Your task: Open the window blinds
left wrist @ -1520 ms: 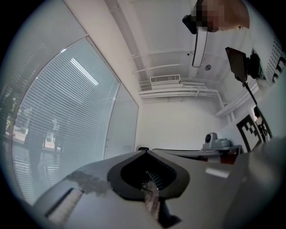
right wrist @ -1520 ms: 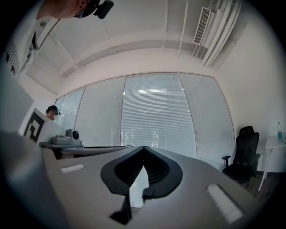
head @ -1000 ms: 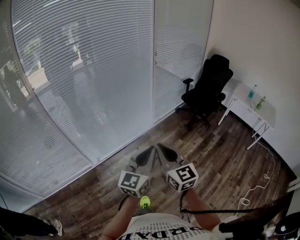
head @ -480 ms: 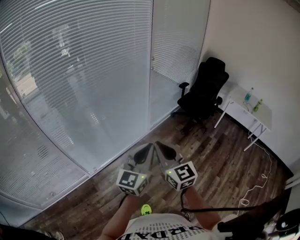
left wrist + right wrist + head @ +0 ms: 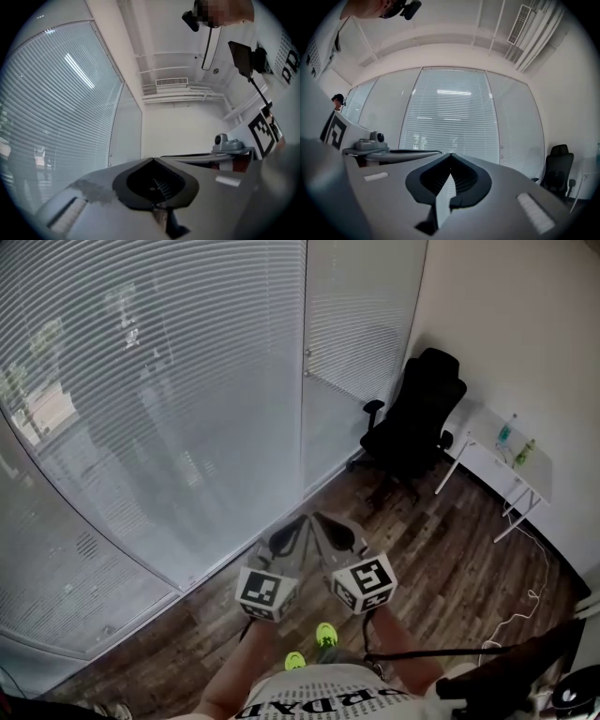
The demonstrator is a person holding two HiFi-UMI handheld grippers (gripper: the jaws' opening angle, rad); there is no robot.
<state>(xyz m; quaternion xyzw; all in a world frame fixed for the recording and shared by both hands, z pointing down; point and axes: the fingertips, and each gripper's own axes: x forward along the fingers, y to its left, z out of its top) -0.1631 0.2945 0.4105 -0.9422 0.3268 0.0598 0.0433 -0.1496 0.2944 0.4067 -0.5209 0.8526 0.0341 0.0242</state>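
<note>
1. My left gripper has its jaws pressed together with nothing between them. My right gripper is the same, tips meeting on empty air.
2. The white horizontal-slat window blinds are closed. They cover the curved glass wall ahead and to my left, well apart from both grippers.
3. The slats run level across each panel, and the panels stand tall from the brown wood-plank floor.
4. The right gripper view faces the middle panel squarely. The left gripper view has the slats off to its left.
5. The grippers sit side by side, so neither is clearly nearer.
6. Small knobs sit on the upright frame between panels. I cannot tell whether they turn the slats.
</note>
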